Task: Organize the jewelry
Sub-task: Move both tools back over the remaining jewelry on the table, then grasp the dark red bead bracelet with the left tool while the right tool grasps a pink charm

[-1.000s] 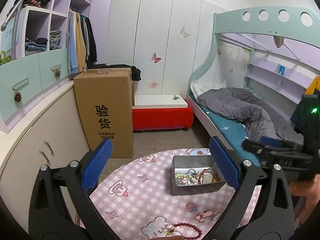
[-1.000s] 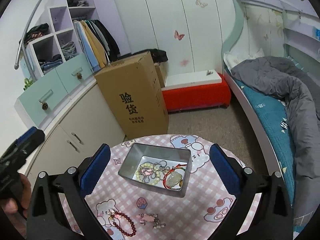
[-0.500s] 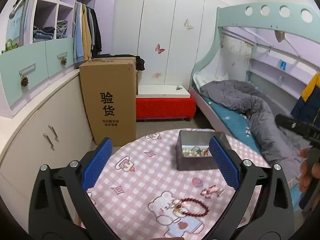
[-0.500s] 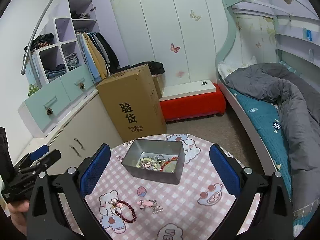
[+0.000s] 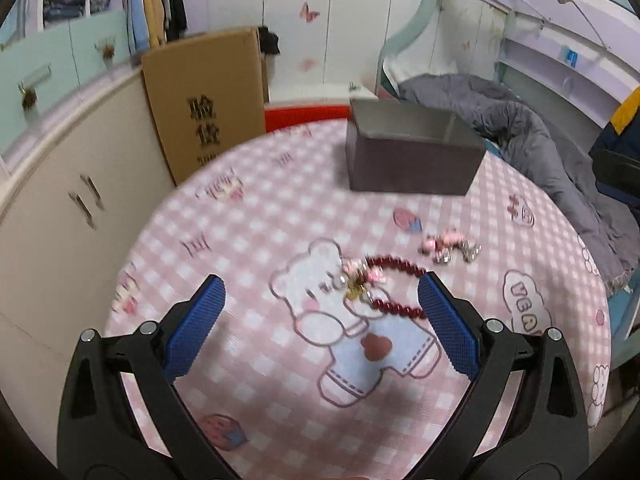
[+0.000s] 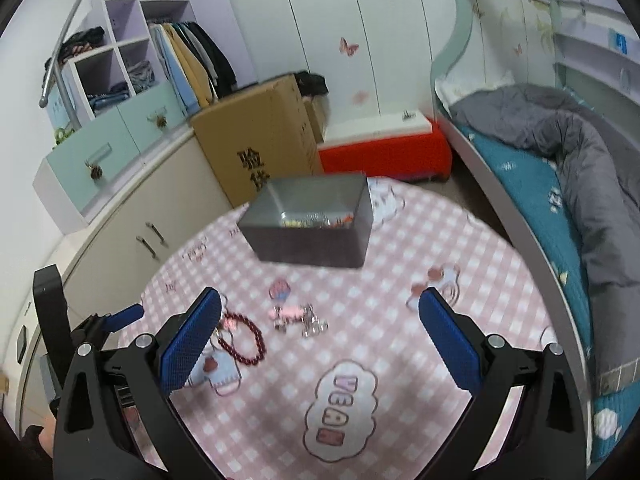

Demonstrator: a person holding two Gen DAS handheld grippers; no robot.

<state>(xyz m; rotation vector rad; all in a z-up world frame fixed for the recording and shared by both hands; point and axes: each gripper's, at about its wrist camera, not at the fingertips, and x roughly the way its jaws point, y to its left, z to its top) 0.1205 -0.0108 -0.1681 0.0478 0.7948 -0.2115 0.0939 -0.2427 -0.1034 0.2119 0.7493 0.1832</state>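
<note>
A dark red bead bracelet [image 5: 394, 288] with a gold and pink charm lies on the round pink checked table [image 5: 260, 224], just ahead of my open left gripper [image 5: 320, 300]. A pink and silver trinket [image 5: 450, 245] lies to its right. A grey metal tin [image 5: 412, 158] stands at the far side. In the right wrist view the tin [image 6: 312, 226] holds several pieces of jewelry, the bracelet [image 6: 244, 338] lies by the left finger, and the trinket [image 6: 300, 318] lies ahead of my open, empty right gripper [image 6: 320, 316].
A tall cardboard box [image 5: 208, 108] and cream cabinets [image 5: 60, 200] stand left of the table. A bed with a grey duvet [image 6: 580, 152] is on the right. A red bench [image 6: 384, 156] is behind the table. The left gripper's tip [image 6: 120, 318] shows at the left edge.
Both grippers have dropped low toward the table and closer to the loose jewelry. The tin now appears from the side. Both stay open.
</note>
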